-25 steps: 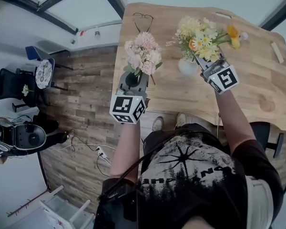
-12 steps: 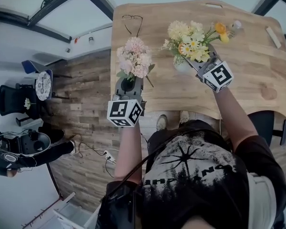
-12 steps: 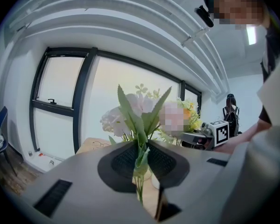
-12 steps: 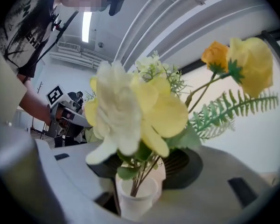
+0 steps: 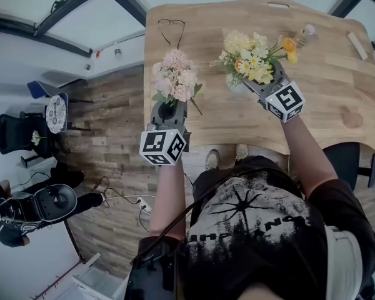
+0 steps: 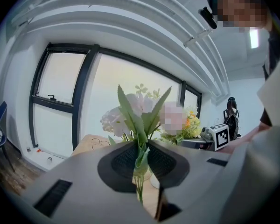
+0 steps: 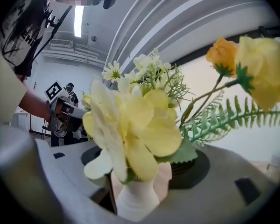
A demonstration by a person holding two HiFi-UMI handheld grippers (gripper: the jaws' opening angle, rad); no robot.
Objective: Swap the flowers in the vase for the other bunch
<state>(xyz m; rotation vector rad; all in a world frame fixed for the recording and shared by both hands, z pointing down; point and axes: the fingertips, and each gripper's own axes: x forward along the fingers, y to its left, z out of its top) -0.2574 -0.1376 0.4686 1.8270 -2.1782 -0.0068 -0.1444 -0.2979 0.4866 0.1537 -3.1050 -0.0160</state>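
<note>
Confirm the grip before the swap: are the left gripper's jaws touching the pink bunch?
Touching. Left gripper view: the left gripper has jaws closed on the pink bunch, at its stems.

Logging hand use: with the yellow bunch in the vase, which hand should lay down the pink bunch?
Probably left: the left tongs are shut on the pink bunch; the right tongs have just been opening around the yellow bunch.

Light: I see bright daylight from windows at 9 o'clock | Blur: near yellow flowers soft | Edges: fisheye bending, dark corners
</note>
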